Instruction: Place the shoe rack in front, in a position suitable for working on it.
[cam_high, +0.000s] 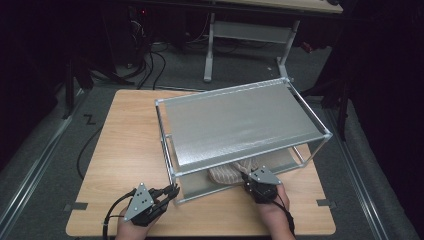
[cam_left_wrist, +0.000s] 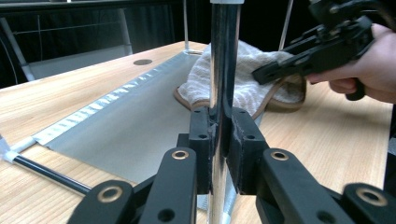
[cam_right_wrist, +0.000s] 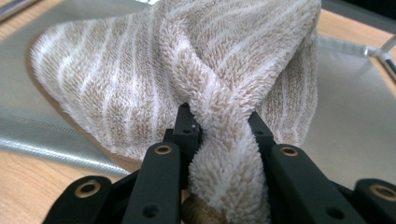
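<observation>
Towel (cam_right_wrist: 154, 70), bunched in the right tool (cam_right_wrist: 224, 126), is leaving the rack's lower shelf (cam_left_wrist: 140, 135) toward 6 o'clock; left tool (cam_left_wrist: 224, 135) clamps the rack post (cam_left_wrist: 224, 56); next, pull clear.

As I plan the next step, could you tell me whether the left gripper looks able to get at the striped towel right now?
Probably not as things stand: the left gripper is shut on the rack's chrome post, and the towel lies beyond it, already pinched by the right gripper. It would have to let go first.

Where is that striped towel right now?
The striped towel lies on the lower shelf of the metal rack, at its near edge on the right in the high view. The right gripper pinches a bunched fold of it.
</observation>
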